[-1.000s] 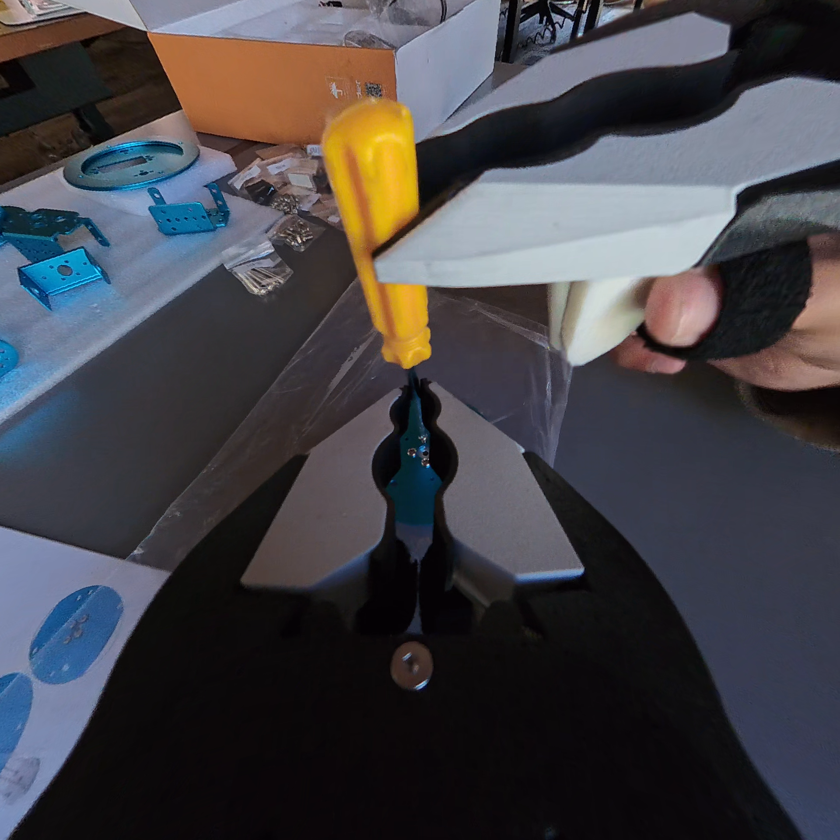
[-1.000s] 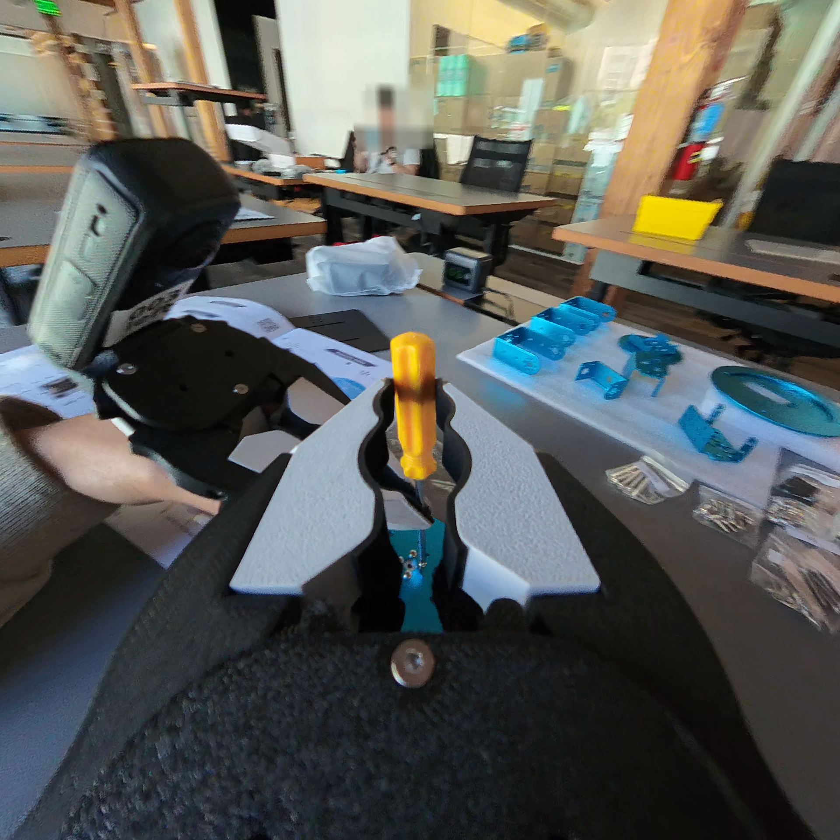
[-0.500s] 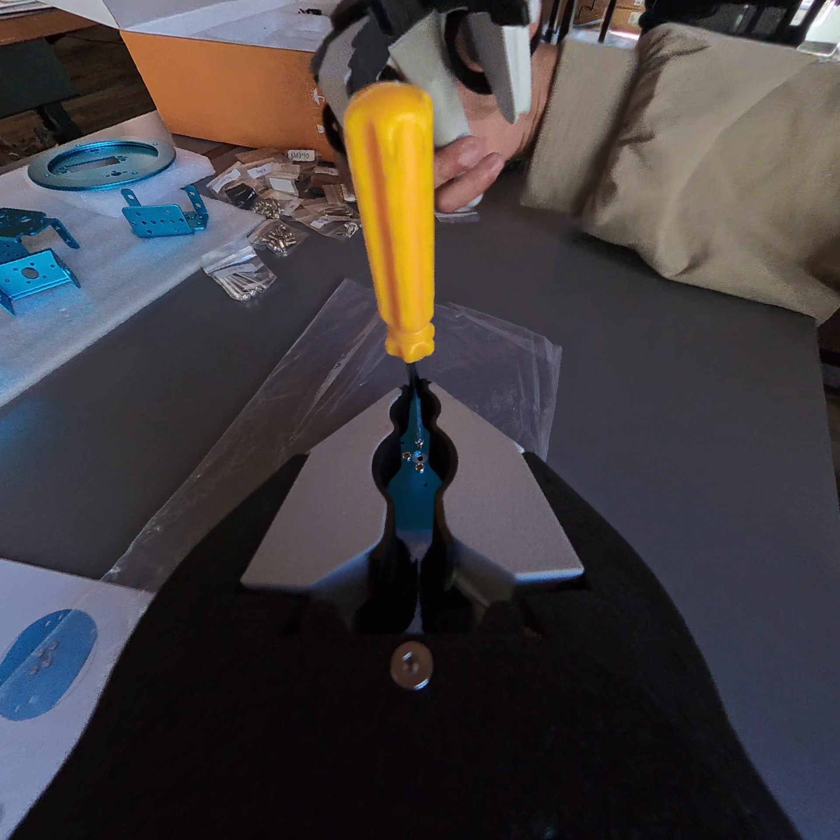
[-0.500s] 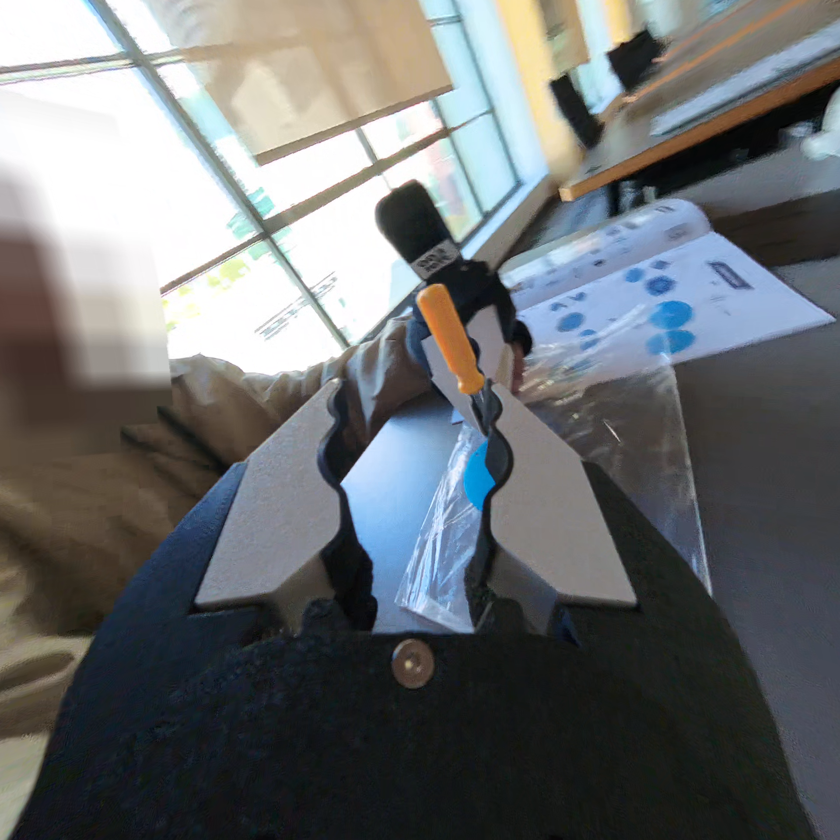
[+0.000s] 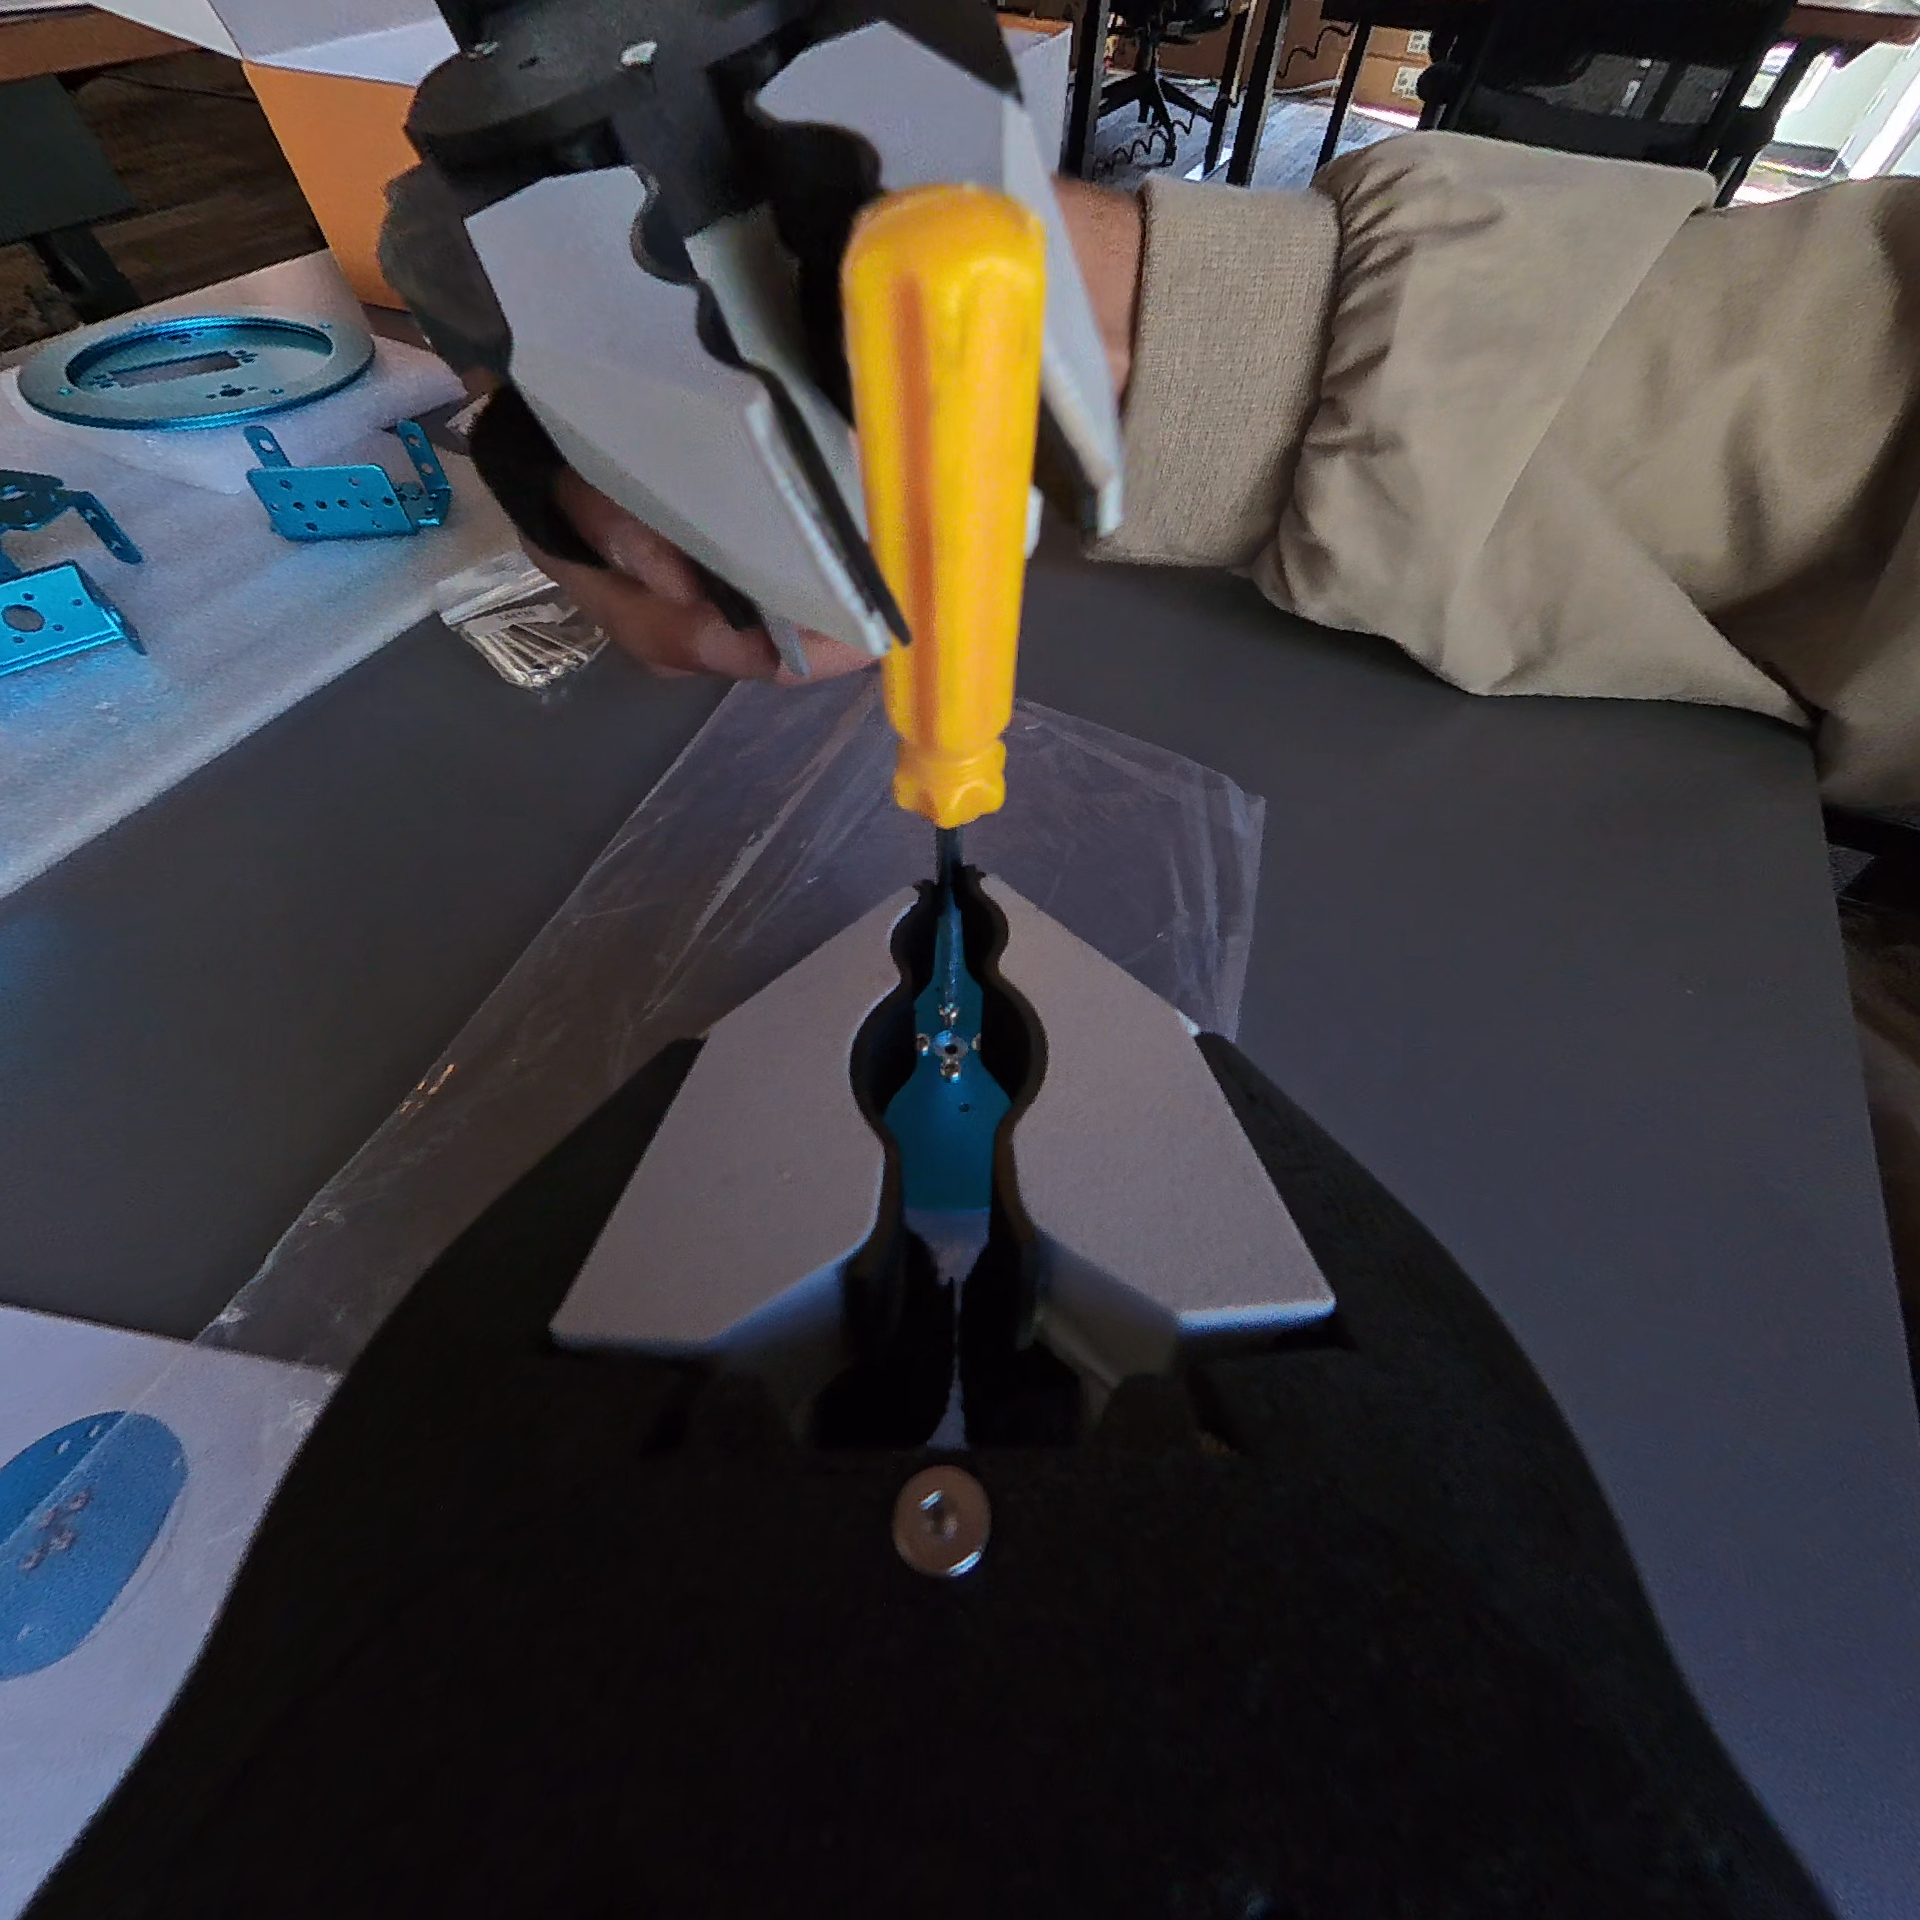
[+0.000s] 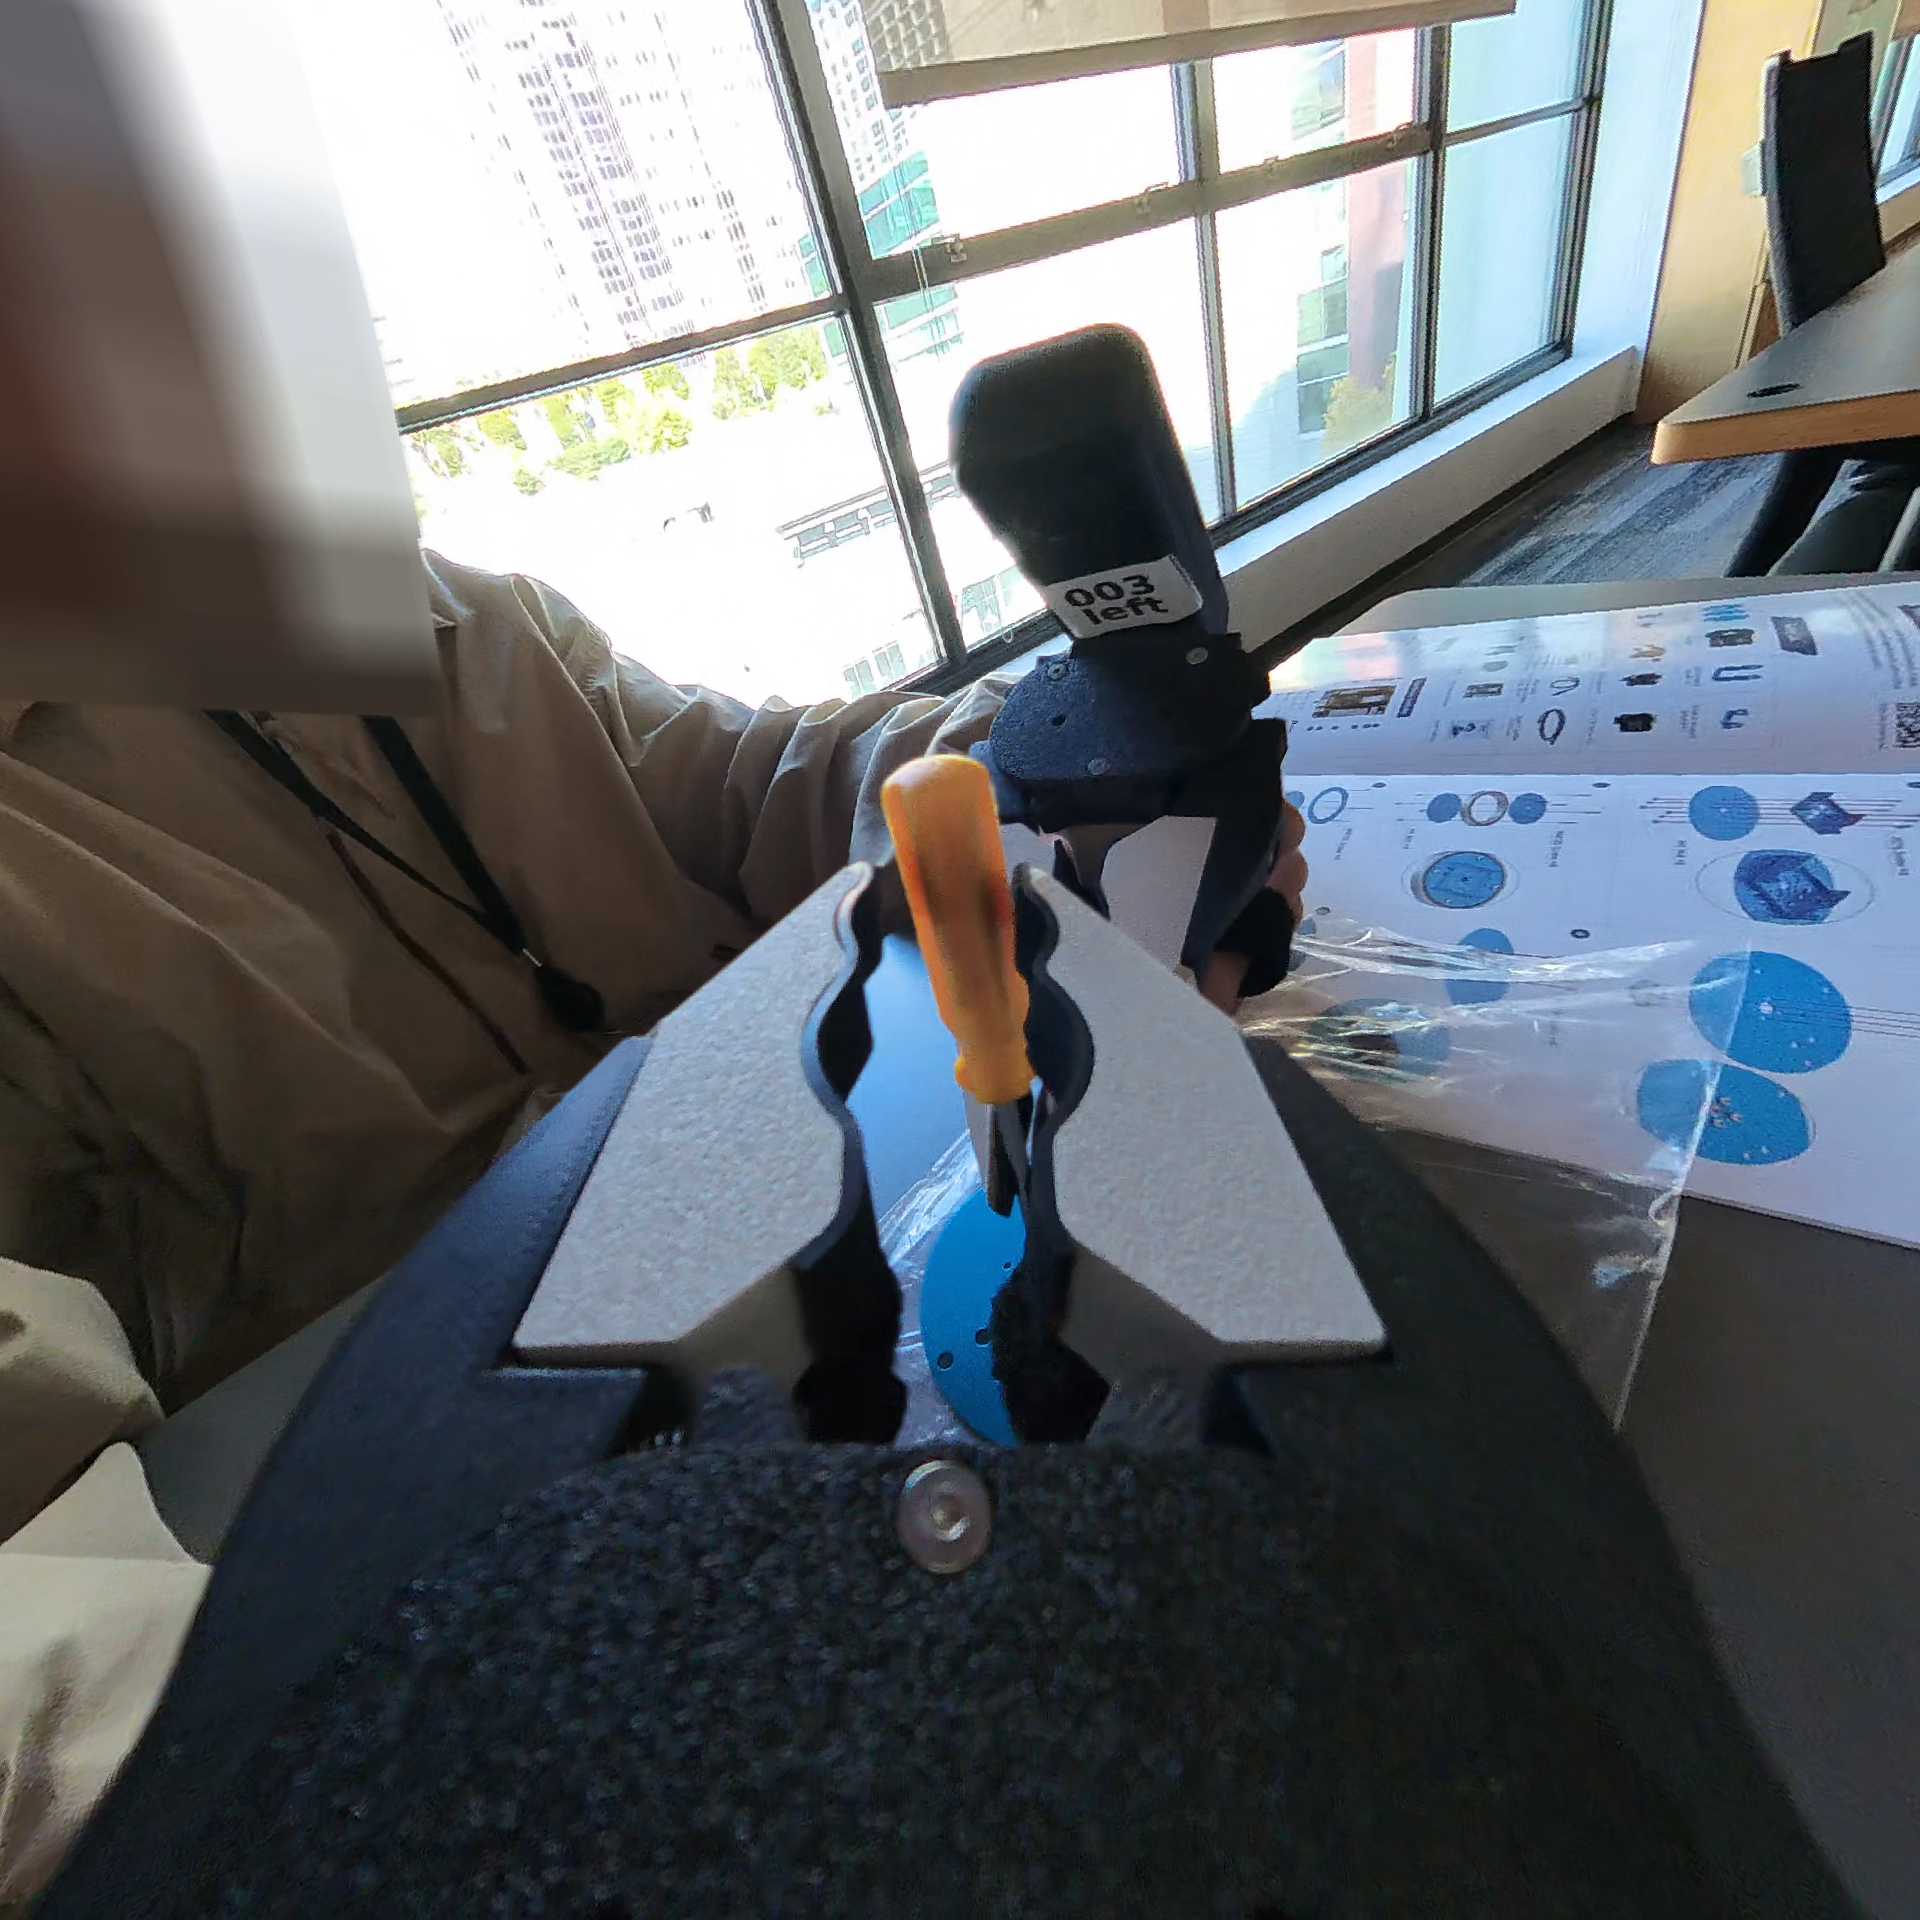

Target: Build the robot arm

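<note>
Loosely, right tongs (image 6: 940, 894) straddle upright screwdriver (image 5: 940, 499).

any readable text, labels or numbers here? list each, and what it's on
I don't copy writing out, so here is what bears it.
White sticker on the black handle: short print, legible.
Printed sheet with blue diagrams: captions and a square code, mostly too small to read.
Screw bag: its label is too small to read.
Nothing else shows writing.

Daylight floods through the window (image 6: 1039, 260), blown out white; the counter (image 5: 1507, 1039) lies dim; wide-angle bending at edges; nearest foreground soft.
</note>
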Demonstrator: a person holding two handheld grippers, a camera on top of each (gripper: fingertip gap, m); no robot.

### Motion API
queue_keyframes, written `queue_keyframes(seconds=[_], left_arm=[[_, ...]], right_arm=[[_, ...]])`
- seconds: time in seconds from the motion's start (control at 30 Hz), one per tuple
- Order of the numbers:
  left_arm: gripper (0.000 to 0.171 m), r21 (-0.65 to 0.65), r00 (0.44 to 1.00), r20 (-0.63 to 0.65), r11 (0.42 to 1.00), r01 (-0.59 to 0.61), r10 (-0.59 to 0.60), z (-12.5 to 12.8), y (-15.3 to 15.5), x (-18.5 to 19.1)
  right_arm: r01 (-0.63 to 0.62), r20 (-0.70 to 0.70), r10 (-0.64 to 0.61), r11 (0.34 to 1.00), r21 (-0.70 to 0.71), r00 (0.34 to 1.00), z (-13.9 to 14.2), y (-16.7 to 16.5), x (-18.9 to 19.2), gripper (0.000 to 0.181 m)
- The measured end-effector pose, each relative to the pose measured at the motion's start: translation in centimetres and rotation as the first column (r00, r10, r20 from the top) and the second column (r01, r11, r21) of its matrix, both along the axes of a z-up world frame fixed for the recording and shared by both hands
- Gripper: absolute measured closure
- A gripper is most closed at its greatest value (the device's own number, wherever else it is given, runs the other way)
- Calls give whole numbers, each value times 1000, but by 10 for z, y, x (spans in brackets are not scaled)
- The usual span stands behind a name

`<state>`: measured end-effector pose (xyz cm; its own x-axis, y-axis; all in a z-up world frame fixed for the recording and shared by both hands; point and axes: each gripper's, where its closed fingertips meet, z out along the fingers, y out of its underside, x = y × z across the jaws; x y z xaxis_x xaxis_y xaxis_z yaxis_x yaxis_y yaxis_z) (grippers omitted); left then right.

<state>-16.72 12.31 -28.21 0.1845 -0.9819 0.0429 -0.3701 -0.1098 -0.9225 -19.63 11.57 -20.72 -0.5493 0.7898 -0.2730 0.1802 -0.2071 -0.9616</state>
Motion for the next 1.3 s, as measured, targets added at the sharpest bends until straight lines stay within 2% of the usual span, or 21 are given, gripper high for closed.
queue_keyframes(seconds=[0.13,0.2,0.23,0.33,0.47,0.67,0.97,1.17,1.3], left_arm=[[166,5,1000,-14,1000,-11,11,-1,1,-2],[131,22,994,-99,999,-48,50,-13,7,-10],[127,26,987,-146,998,-63,66,-21,9,-14],[127,-16,976,-217,1000,-20,16,-34,-3,-15],[127,-16,959,-283,1000,-26,21,-45,-3,-17],[144,-28,958,-284,999,-44,34,-45,-1,-18],[145,-17,958,-284,999,-41,34,-45,-2,-17],[145,-17,958,-283,999,-44,37,-45,-1,-17],[145,-17,958,-283,999,-45,38,-45,-1,-16]], right_arm=[[45,-23,-44,997,57,999,-1,4,-2,164],[62,-40,-60,995,75,997,-1,5,-1,164],[63,-42,-60,995,78,997,-1,4,1,164],[70,-49,-66,995,76,997,-1,3,3,164],[68,-59,-64,995,75,996,-1,0,3,164],[98,-77,-92,991,86,993,0,1,5,164],[245,-81,-234,953,180,969,-1,-1,10,164],[432,-86,-424,870,237,902,-2,5,6,164],[567,-77,-572,772,286,817,-3,11,6,164]])
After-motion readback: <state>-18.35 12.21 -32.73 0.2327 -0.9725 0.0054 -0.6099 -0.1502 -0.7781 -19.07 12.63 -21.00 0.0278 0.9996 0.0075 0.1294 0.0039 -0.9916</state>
